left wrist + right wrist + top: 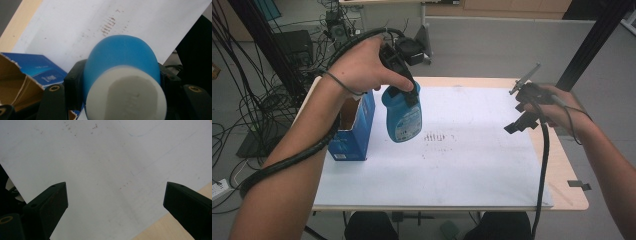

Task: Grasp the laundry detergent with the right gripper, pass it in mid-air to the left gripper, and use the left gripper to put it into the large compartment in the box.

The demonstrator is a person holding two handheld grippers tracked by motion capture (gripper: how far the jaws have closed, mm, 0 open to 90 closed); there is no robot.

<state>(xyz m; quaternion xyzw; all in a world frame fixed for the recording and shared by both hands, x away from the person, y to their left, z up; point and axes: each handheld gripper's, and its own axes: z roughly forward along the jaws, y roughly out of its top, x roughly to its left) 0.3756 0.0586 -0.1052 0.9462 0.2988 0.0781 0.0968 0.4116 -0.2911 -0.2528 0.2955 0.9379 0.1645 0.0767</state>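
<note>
Left of centre in the high view: left gripper point(408, 92) clamped on the neck of a blue bottle point(403, 116), held clear above the white sheet point(472, 165), body hanging down and tilted slightly. Just beside, at the left: open blue carton point(354, 127), standing upright at the sheet's left edge, torn flap up, brown cardboard inside. Probably lifted out of that carton, or about to go into it; cannot tell which. Gripped high at the neck, likely so that the heavy body hangs straight and does not swing.

In the left gripper view, lower centre: bottle point(122, 62) seen from the cap end, pale matt round cap point(126, 97) nearest the camera, smooth rounded blue plastic shoulder behind, black jaws pressed against both sides. Carton point(37, 72) at lower left, glossy blue print outside, ragged torn edge.

Right of centre in the high view: right gripper point(524, 112) held above the sheet's right part, well apart from bottle and carton, seemingly waiting. In the right gripper view point(115, 195): jaws spread wide at lower left and lower right, nothing between, flat black blocks with square tips.

Sheet: thin, white, flat, faint brown scuff marks point(436, 136) near the middle. Pale wooden table point(569, 165) bare along the right edge.
</note>
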